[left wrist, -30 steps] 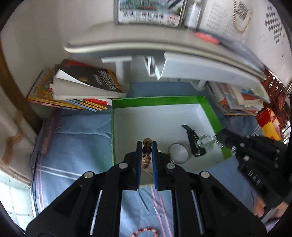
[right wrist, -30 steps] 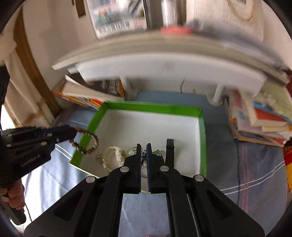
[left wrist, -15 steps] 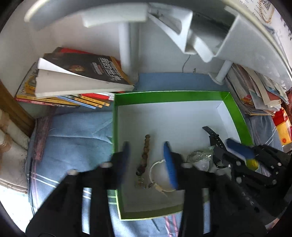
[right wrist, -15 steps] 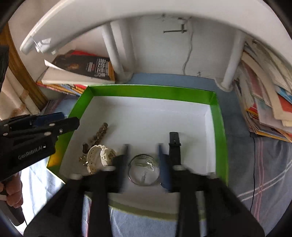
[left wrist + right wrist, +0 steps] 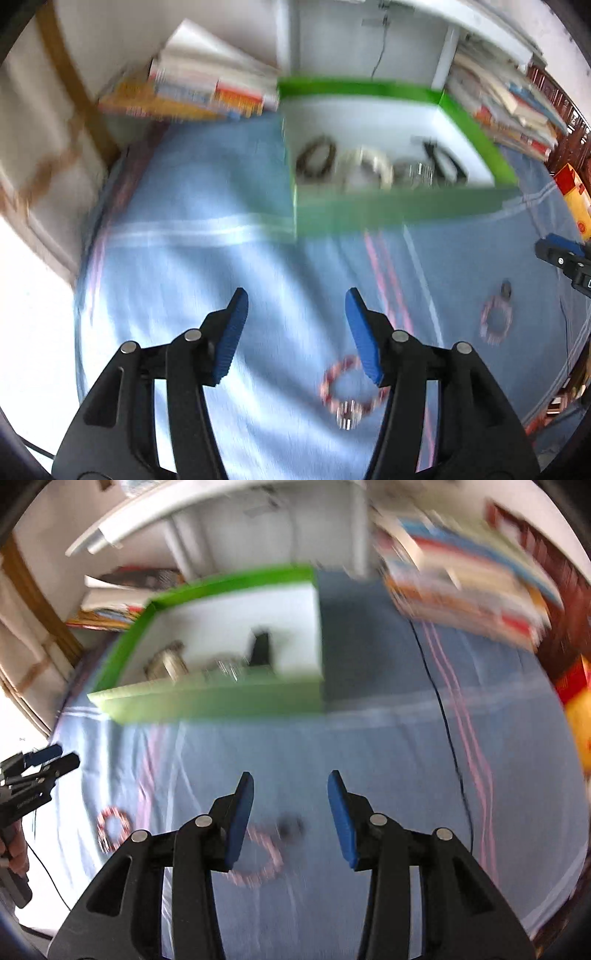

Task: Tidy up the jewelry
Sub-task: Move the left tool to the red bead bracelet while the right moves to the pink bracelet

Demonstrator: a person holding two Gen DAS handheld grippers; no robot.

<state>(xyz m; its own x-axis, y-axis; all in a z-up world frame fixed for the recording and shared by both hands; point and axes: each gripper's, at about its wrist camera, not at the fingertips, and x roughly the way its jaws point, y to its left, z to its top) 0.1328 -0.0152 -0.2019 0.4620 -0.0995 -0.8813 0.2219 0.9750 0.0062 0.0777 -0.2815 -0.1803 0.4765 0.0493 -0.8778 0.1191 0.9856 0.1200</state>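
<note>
- Both tongs are empty and held over the blue striped cloth in front of the box, angled down at it. That reads as a reach for the pieces not yet put away.
- Left tongs are spreading wider at this moment, with nothing between the blue pads. A red-and-white bead bracelet lies on the cloth just beside and under the right-hand pad, so the widening gap looks meant to straddle it.
- Right tongs stand spread about halfway, also with nothing gripped. A pink bead bracelet with a small dark charm lies on the cloth just under the left-hand pad, partly hidden by it.
- The green box with its white floor sits further back, near the books and the shelf legs. It already holds several pieces in a loose row: a dark bead ring, a pale bangle, something shiny and a black strap. Blur hides finer detail.
- Judging by that row, the box is the collecting place and the two bracelets on the cloth are what remains.
- Each bracelet lies flat, so I expect a pad must slip under or across one strand.
</note>
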